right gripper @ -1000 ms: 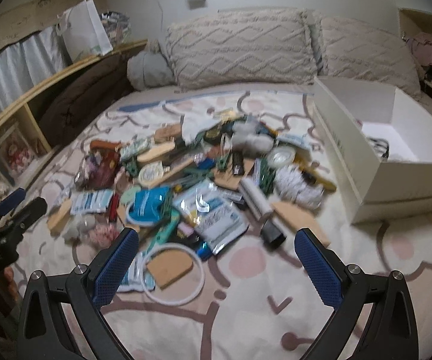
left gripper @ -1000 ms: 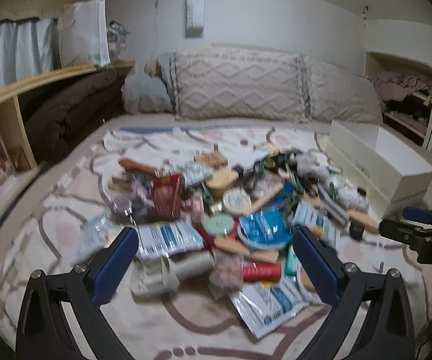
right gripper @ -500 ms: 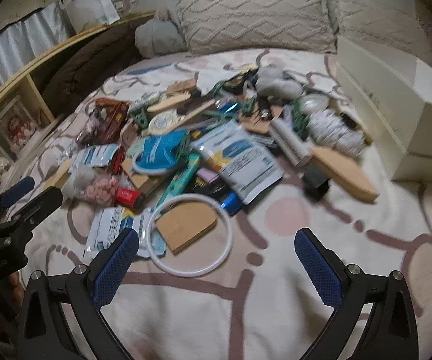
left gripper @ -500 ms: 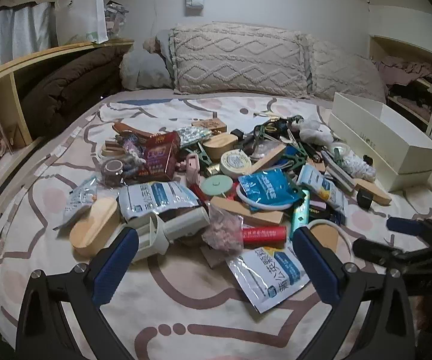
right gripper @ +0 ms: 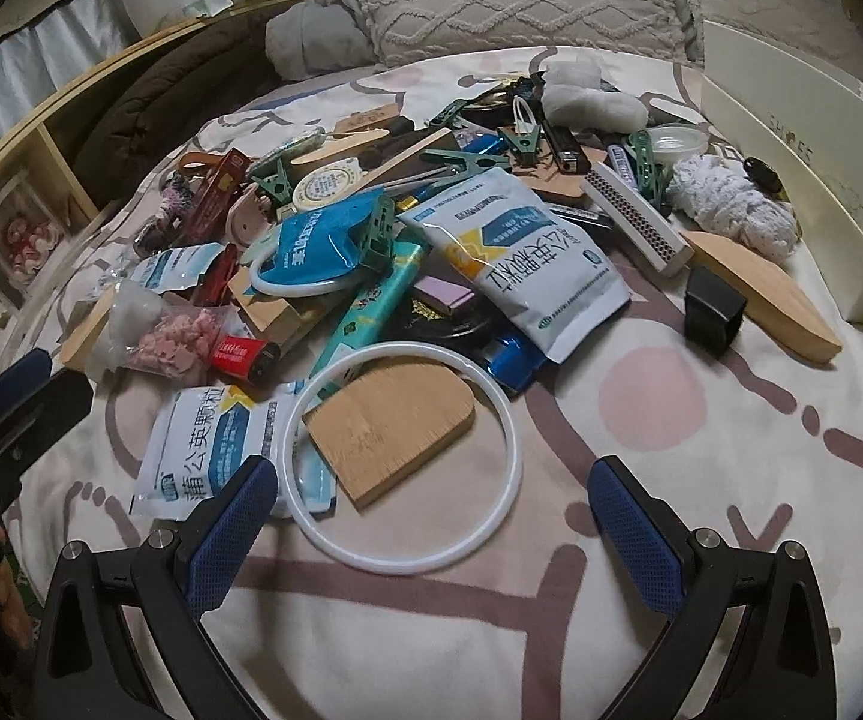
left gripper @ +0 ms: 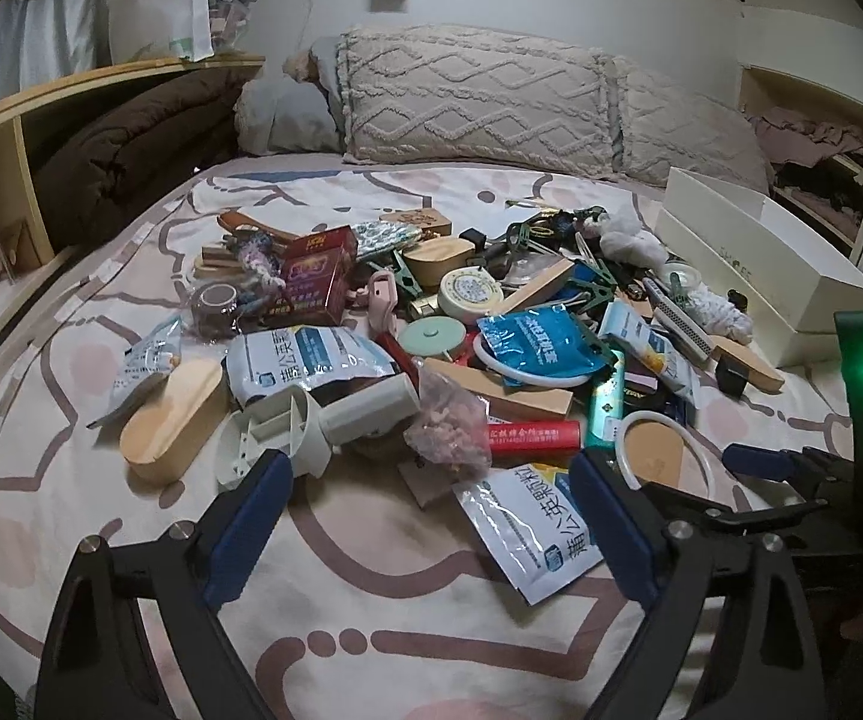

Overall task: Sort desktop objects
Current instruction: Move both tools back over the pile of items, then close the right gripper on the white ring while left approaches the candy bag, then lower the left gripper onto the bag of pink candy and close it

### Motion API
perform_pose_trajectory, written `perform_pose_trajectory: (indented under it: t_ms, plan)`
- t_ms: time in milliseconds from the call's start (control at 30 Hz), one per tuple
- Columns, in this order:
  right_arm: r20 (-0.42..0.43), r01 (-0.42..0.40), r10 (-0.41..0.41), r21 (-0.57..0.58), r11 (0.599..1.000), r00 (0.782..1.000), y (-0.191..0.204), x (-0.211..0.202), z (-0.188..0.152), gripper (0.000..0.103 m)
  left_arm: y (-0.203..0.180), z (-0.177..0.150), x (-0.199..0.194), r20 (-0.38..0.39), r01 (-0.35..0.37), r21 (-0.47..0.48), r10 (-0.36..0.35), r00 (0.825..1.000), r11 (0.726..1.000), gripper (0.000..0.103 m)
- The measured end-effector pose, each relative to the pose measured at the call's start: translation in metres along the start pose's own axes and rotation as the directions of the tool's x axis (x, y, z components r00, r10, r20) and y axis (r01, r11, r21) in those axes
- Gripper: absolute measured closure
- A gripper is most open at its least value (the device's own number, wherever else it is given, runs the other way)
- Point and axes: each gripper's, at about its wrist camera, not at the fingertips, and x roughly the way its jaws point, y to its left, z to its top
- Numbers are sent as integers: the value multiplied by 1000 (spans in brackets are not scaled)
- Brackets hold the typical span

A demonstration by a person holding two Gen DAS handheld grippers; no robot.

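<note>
Blue-padded right gripper hangs open over the bed's near edge, a white ring just beyond. Left gripper, nothing between its pads, is closing. Farther off sprawls the clutter; a white box sits toward the bed's right edge.

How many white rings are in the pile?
2: one ring lies at the near edge, around part of a wooden piece; the other sits further back, partly under the blue pouch. More may be buried.
</note>
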Motion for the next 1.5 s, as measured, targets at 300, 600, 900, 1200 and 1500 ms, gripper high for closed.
perform_pose_trajectory:
  t_ms: [300, 600, 900, 1200, 1500]
  plan:
    - [32, 3, -3, -23, 1000, 999, -4, 13, -6, 0, 2, 3, 17, -30, 54, -65, -57, 998, 996, 33]
    - [57, -1, 3, -35, 999, 998, -2, 11, -8, 3, 7, 5, 32, -57, 106, -126, -114, 992, 986, 63]
    - [98, 3, 0, -29, 1000, 995, -8, 1, -15, 18, 12, 5, 30, -47, 131, -179, -141, 989, 975, 89]
    - [107, 39, -29, -96, 995, 994, -4, -10, -31, 18, 13, -2, 5, -32, 149, -154, -155, 987, 977, 91]
    - [105, 66, -52, -140, 988, 993, 0, -17, -44, 18, 28, -23, -37, -32, 150, -145, -156, 987, 978, 91]
